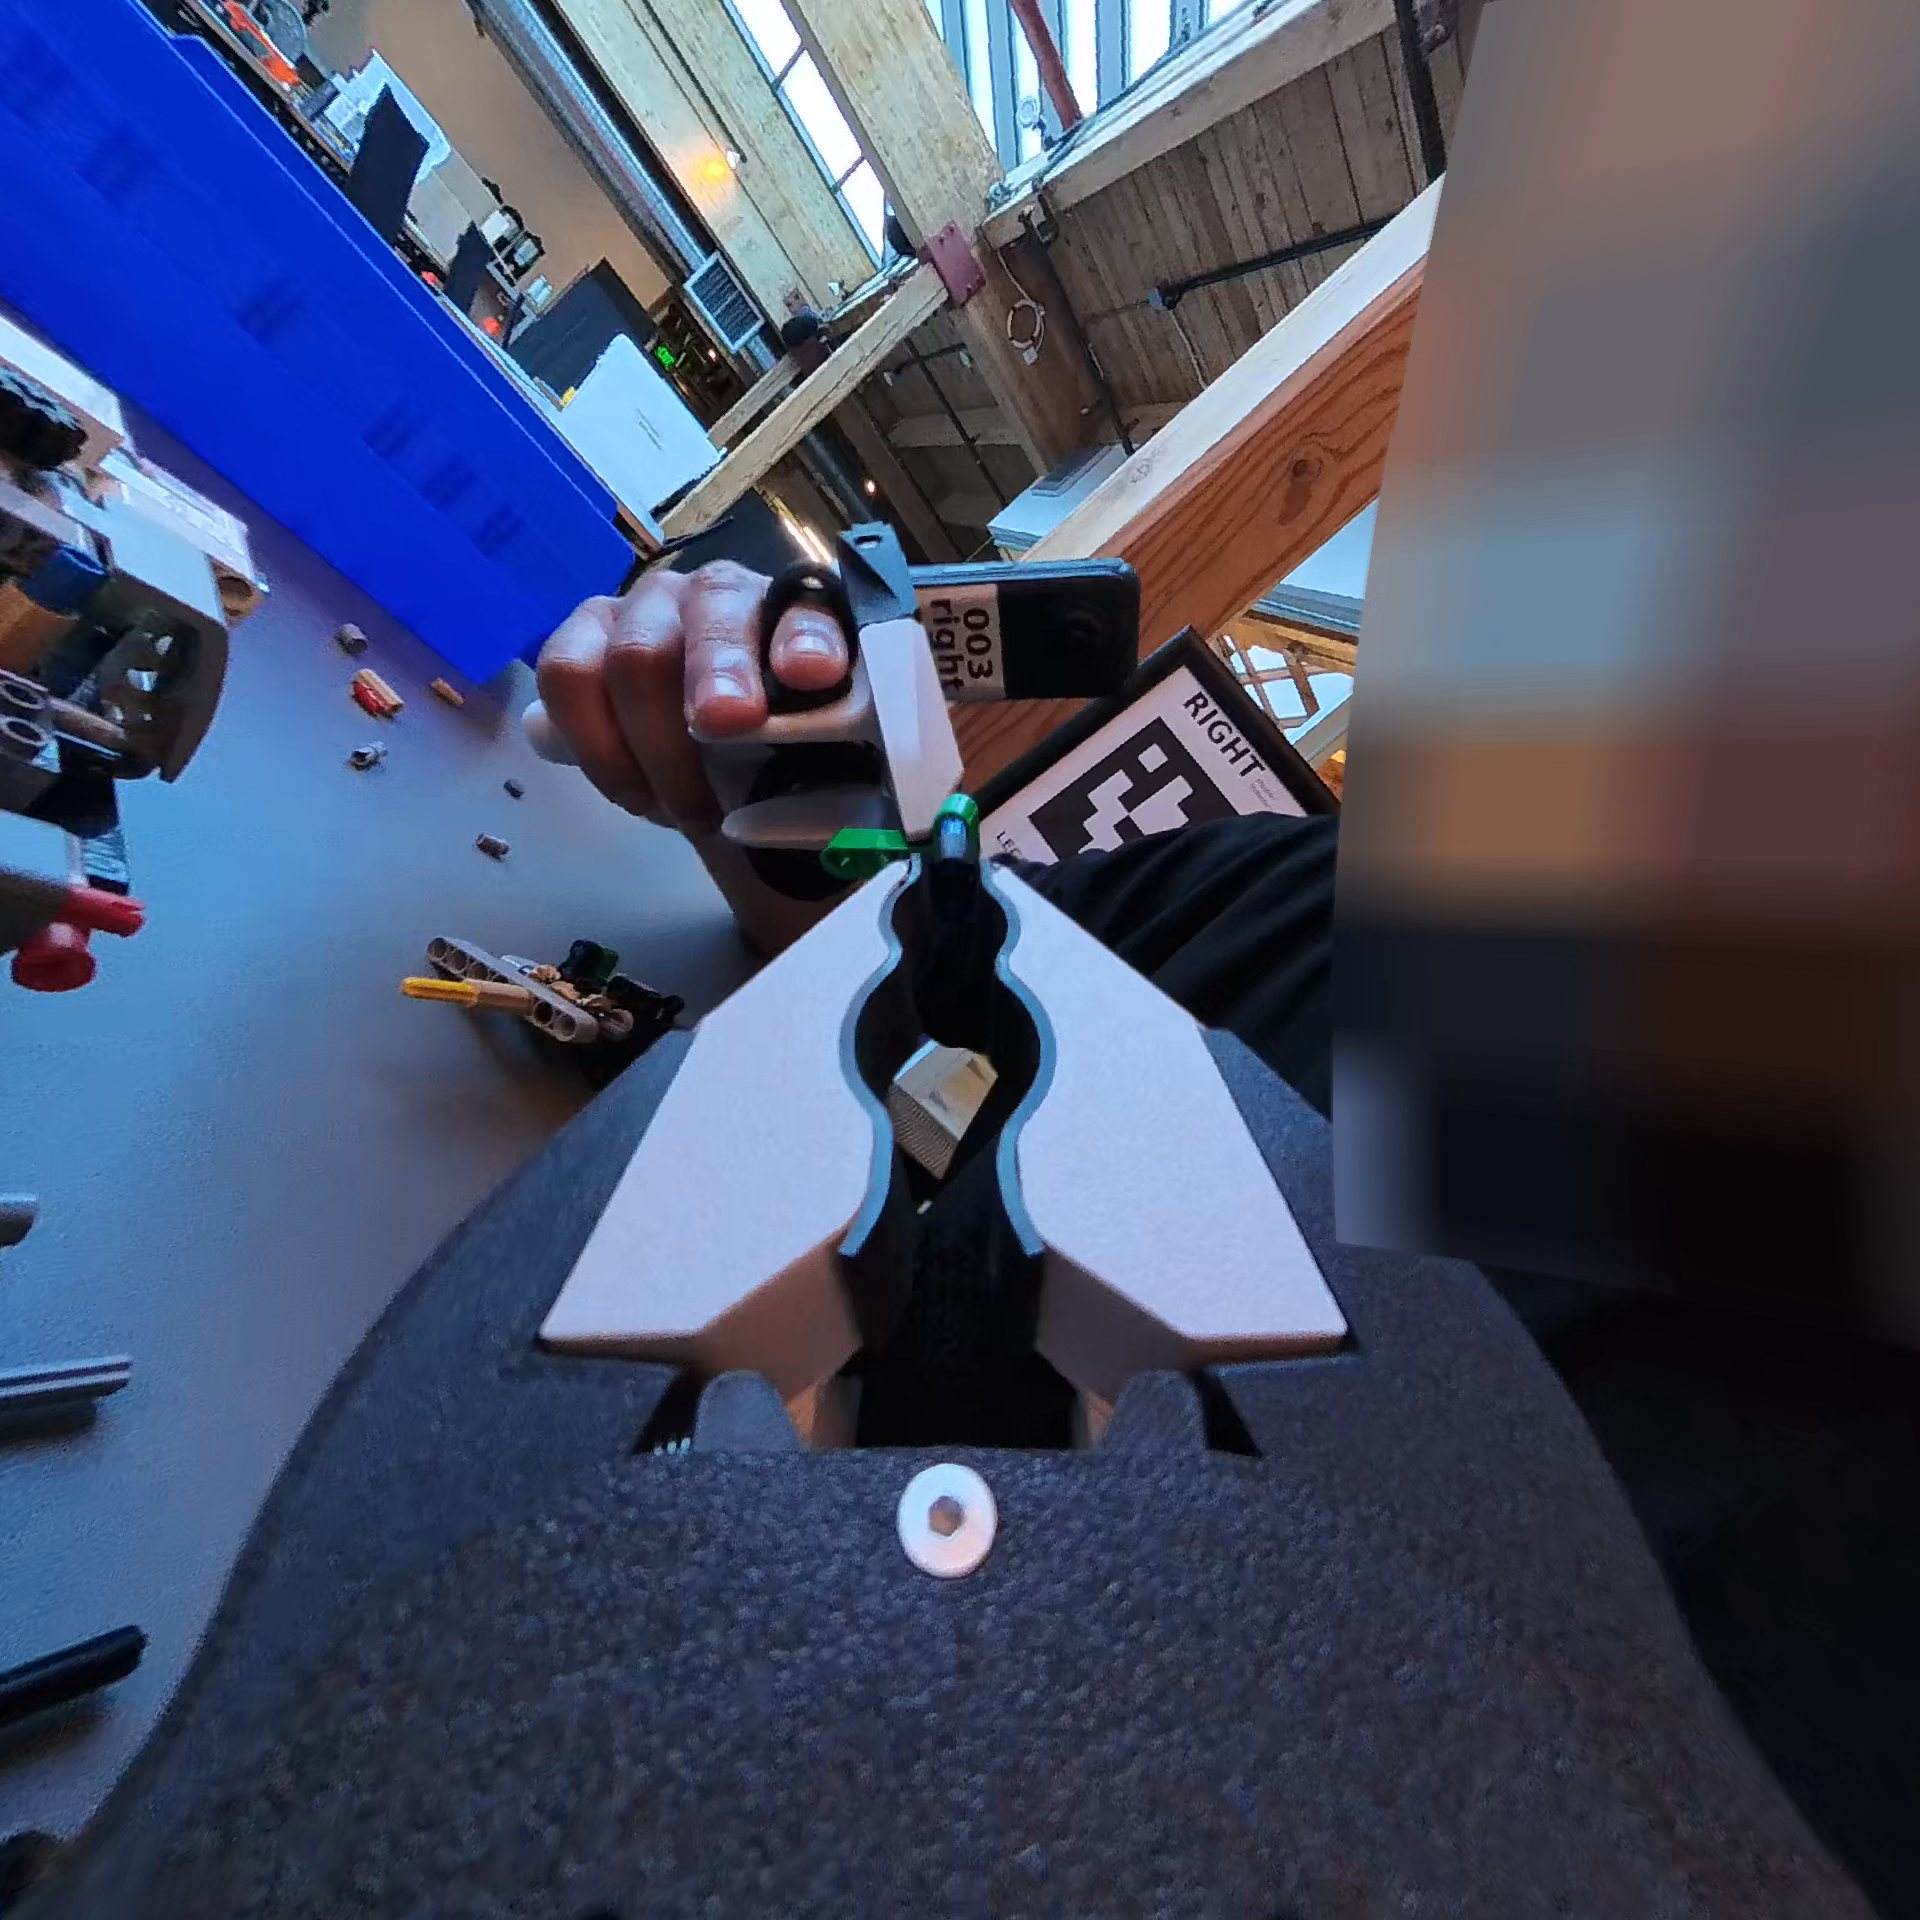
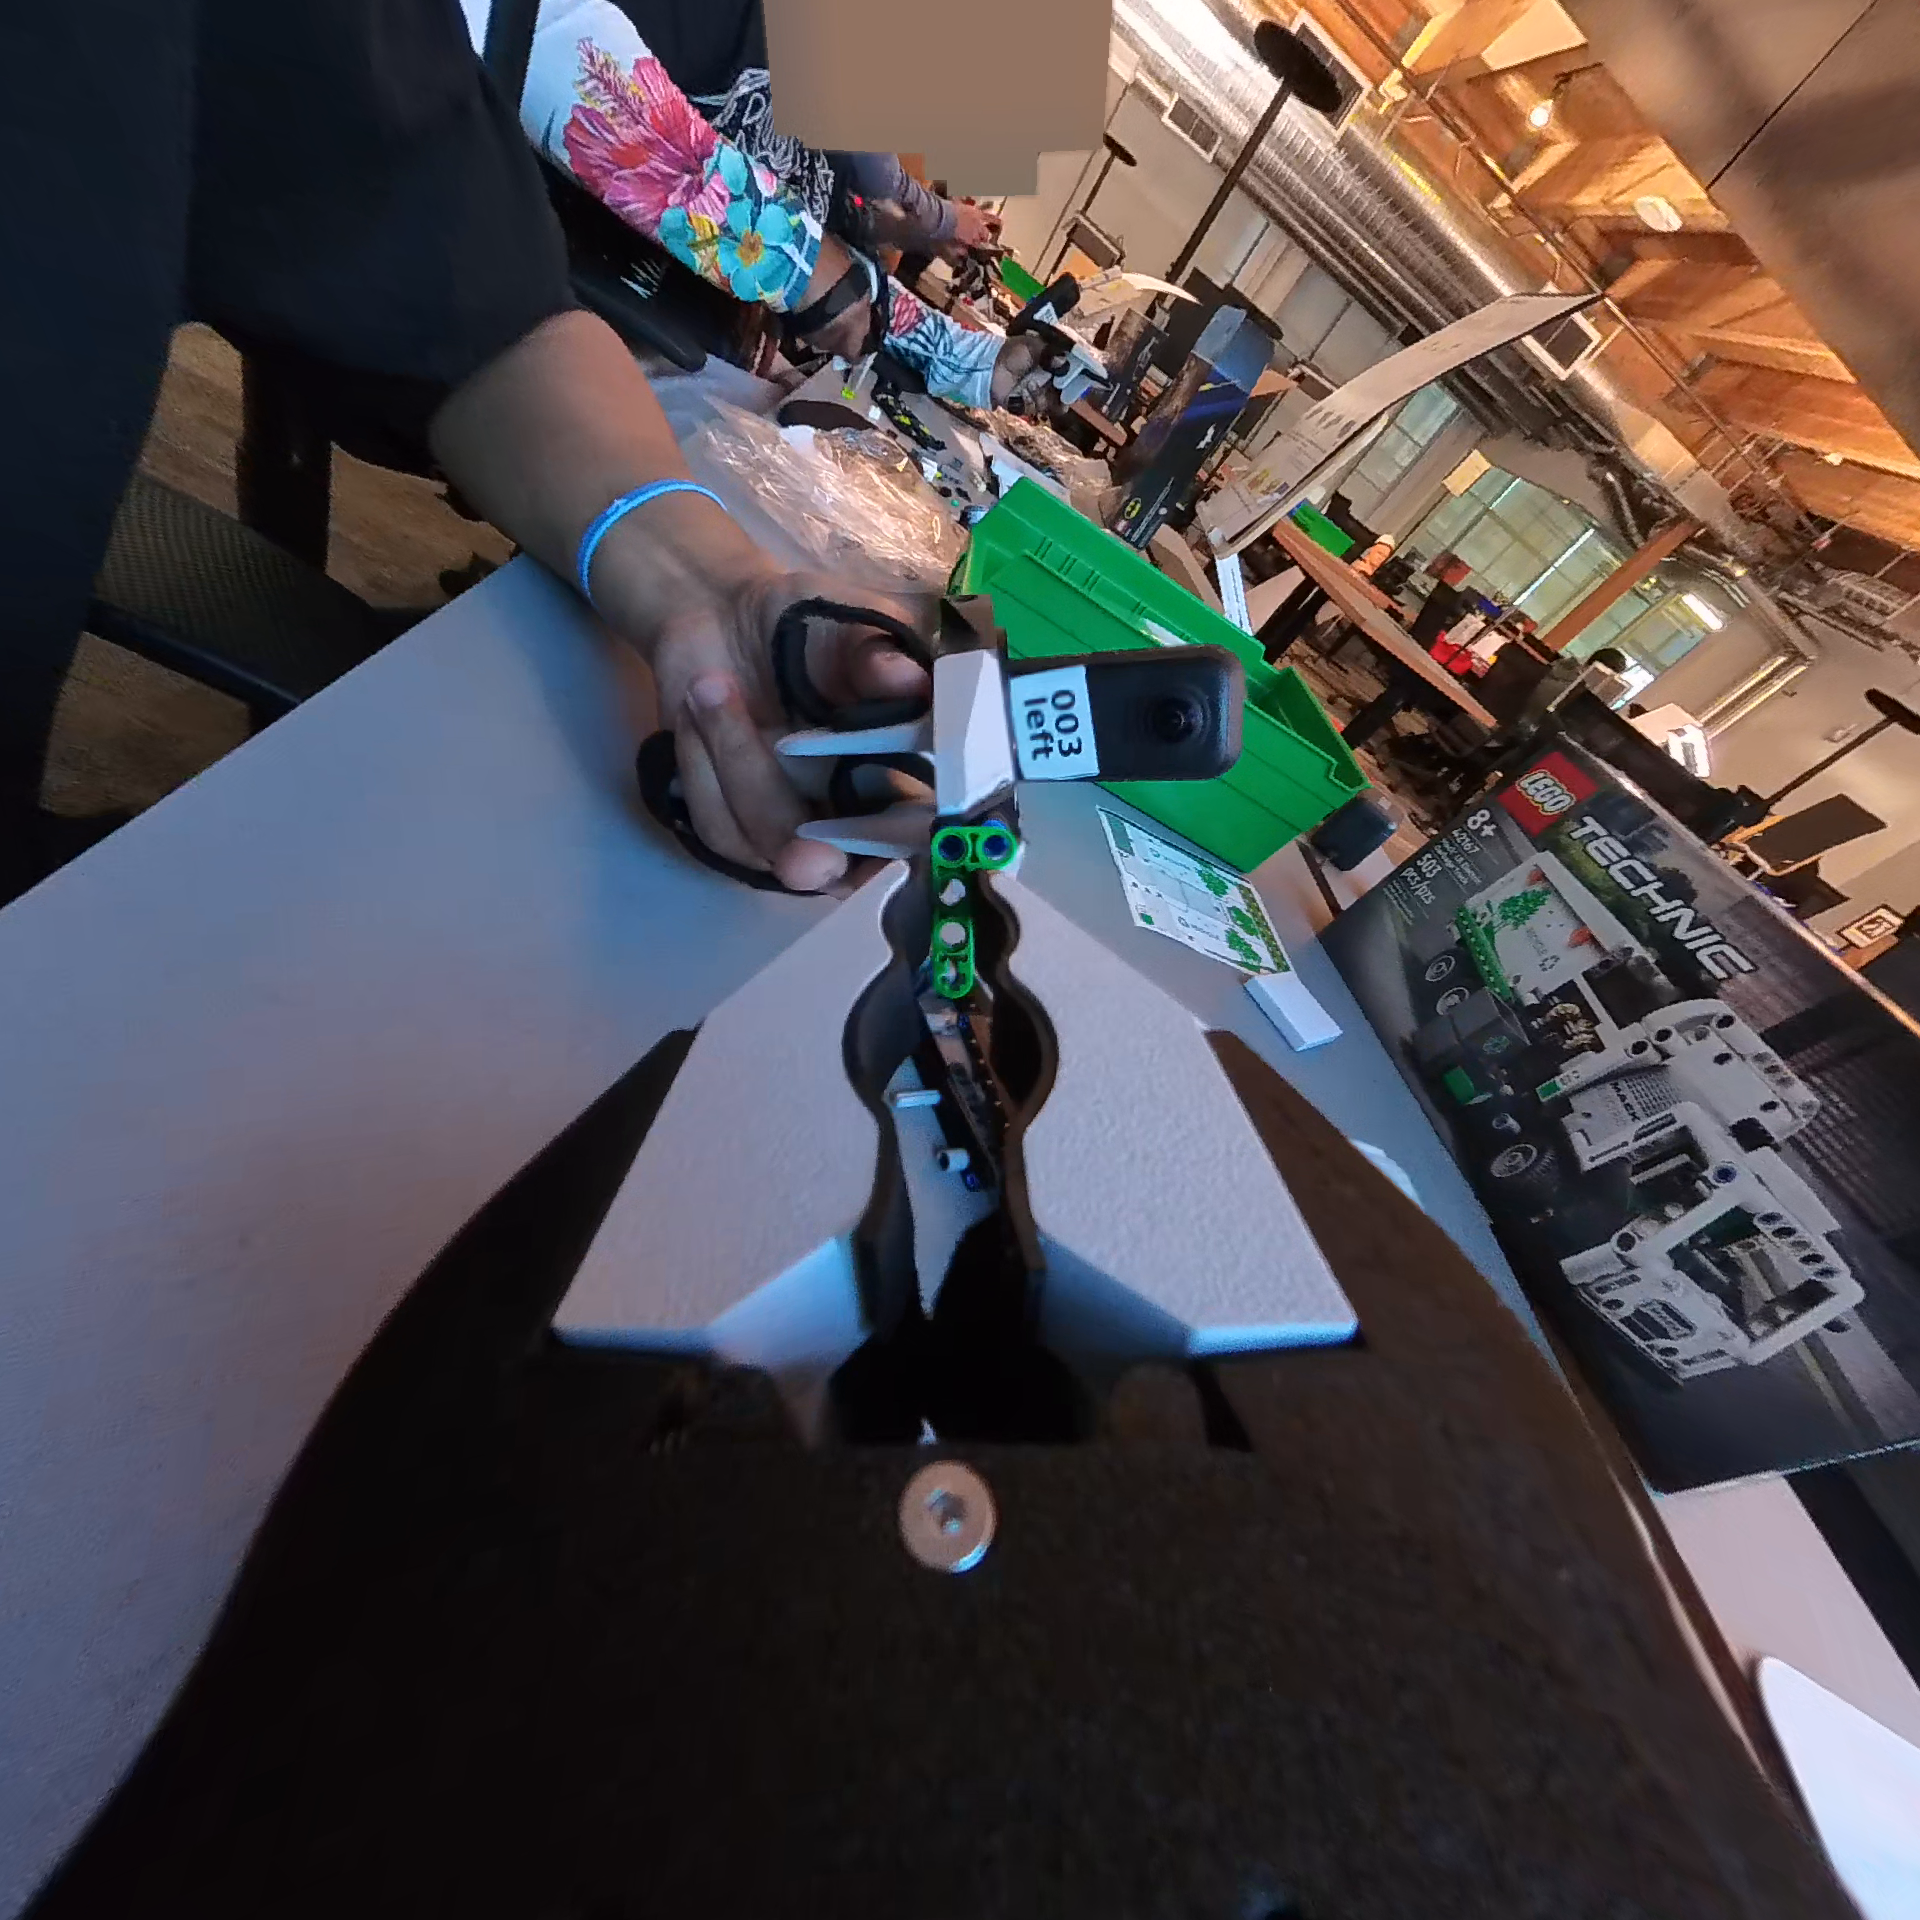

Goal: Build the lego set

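My right gripper (image 2: 956,883) is shut on a green angled beam (image 2: 951,925), which stands up between its fingers with two blue pin ends in its top holes. My left gripper (image 1: 943,878) is shut on a small dark pin (image 1: 951,847) with a blue tip, pressed against the green beam (image 1: 862,854). The two grippers meet tip to tip above the grey table (image 2: 364,935). The right gripper also shows in the left wrist view (image 1: 925,810), and the left gripper in the right wrist view (image 2: 977,821). Each is held by a hand.
A blue bin (image 1: 260,312), a partly built model (image 1: 114,665), a red part (image 1: 73,935) and loose pieces (image 1: 540,992) lie to the left. A green bin (image 2: 1143,665), an instruction sheet (image 2: 1195,904), the set's box (image 2: 1662,1091) and plastic bags (image 2: 831,488) lie across the table. Another person works farther along. Left and right tips are no more than a few centimetres apart.
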The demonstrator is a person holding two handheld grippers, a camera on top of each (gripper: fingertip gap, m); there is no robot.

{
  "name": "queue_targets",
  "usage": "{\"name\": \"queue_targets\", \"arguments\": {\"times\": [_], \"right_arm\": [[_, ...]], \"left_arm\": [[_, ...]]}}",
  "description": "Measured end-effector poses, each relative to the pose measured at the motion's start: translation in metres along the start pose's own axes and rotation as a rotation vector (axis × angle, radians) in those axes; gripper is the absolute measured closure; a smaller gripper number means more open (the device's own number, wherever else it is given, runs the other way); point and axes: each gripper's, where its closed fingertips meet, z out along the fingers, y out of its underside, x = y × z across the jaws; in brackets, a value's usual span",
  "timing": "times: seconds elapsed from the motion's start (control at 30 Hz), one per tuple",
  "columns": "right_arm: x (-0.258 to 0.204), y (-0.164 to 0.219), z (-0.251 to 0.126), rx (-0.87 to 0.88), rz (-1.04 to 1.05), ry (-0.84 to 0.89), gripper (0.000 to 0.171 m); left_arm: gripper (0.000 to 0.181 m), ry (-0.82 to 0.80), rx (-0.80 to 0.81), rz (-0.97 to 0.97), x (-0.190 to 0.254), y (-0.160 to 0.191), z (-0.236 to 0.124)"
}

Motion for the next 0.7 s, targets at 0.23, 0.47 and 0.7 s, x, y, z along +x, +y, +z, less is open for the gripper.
{"name": "queue_targets", "arguments": {"times": [0.23,0.47,0.7], "right_arm": [[-0.016,0.0,-0.003,-0.005,0.032,-0.129,0.165],[-0.046,0.006,-0.008,-0.066,0.076,-0.325,0.165],[-0.046,0.006,-0.009,-0.075,0.078,-0.327,0.165]], "left_arm": [[0.178,0.022,-0.104,-0.019,0.001,0.017,0.004],[0.178,-0.005,-0.312,-0.051,-0.004,0.051,0.007],[0.177,0.015,-0.295,-0.086,-0.002,0.049,0.008]]}}
